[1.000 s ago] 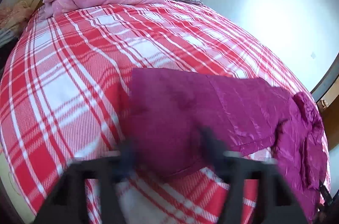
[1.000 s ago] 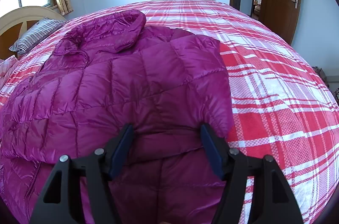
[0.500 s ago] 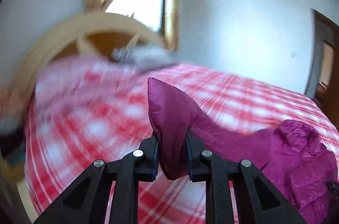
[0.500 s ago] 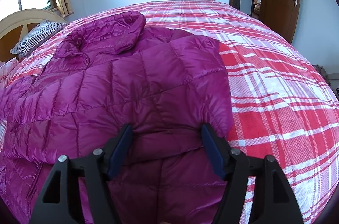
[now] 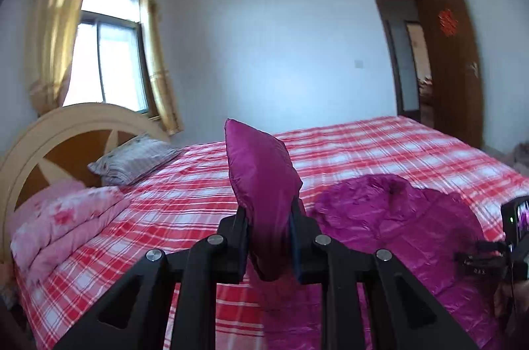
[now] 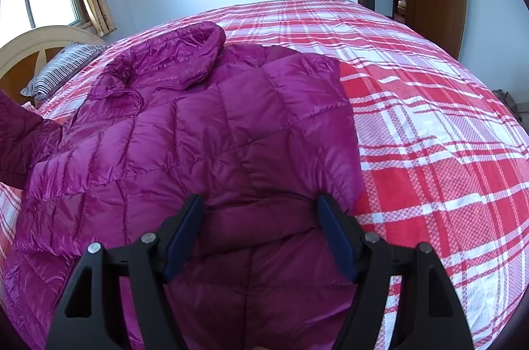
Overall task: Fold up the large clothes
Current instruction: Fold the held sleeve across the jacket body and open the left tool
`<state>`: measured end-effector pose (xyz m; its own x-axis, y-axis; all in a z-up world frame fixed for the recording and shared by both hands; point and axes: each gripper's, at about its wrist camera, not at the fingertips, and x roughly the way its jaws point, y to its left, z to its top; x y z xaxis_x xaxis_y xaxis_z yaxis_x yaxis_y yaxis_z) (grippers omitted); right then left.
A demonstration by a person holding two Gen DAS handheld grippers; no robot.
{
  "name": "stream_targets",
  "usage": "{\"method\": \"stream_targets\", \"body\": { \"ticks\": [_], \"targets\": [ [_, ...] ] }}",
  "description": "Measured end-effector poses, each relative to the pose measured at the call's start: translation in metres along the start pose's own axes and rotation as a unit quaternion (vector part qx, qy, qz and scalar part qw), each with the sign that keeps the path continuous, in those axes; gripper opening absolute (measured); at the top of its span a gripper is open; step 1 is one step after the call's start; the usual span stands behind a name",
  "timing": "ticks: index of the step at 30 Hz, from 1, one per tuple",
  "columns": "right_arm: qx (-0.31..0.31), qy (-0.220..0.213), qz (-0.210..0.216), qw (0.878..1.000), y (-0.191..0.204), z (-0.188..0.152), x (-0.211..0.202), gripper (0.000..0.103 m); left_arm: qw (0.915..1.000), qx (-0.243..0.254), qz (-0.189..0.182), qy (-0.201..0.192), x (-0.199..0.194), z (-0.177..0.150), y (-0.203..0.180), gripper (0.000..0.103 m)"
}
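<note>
Magenta quilted jacket (image 6: 205,131) is lying spread on the bed (image 6: 429,125) ahead of my released right gripper (image 6: 261,234), while my left gripper (image 5: 268,237) is clenching its sleeve (image 5: 261,171) upright, left of the body.

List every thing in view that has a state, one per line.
Left gripper: shut on the sleeve.
Right gripper: open, over the jacket.
Magenta quilted puffer jacket: spread on the bed, one side folded in.
Jacket sleeve: lifted off the bed.
Brown wooden door: open.
Yellow curtains: drawn aside.
</note>
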<state>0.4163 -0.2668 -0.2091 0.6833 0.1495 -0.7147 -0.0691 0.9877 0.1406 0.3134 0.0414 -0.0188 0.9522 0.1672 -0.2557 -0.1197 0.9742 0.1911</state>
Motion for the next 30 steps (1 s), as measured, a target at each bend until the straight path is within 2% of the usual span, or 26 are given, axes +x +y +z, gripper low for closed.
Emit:
{"method": "stream_targets", "body": {
  "ticks": [9,22,27,29,30],
  "targets": [
    [0.011,-0.005,0.014,1.0,-0.005,-0.001,-0.004,0.076,0.9968,0.021,-0.061,0.046,0.034,-0.027,-0.097,0.021],
    [0.015,-0.006,0.023,1.0,-0.008,-0.002,-0.005,0.079,0.9878,0.045,-0.099,0.112,0.082,-0.075,-0.159,0.021],
    [0.015,-0.004,0.023,1.0,-0.007,-0.002,-0.004,0.079,0.9812,0.059,-0.107,0.15,0.091,-0.081,-0.174,0.033],
    [0.014,-0.004,0.023,1.0,-0.007,-0.002,-0.005,0.079,0.9822,0.055,-0.118,0.135,0.081,-0.074,-0.171,0.056],
    [0.014,-0.004,0.022,1.0,-0.007,-0.002,-0.004,0.079,0.9834,0.056,-0.12,0.123,0.075,-0.071,-0.171,0.064]
  ]
}}
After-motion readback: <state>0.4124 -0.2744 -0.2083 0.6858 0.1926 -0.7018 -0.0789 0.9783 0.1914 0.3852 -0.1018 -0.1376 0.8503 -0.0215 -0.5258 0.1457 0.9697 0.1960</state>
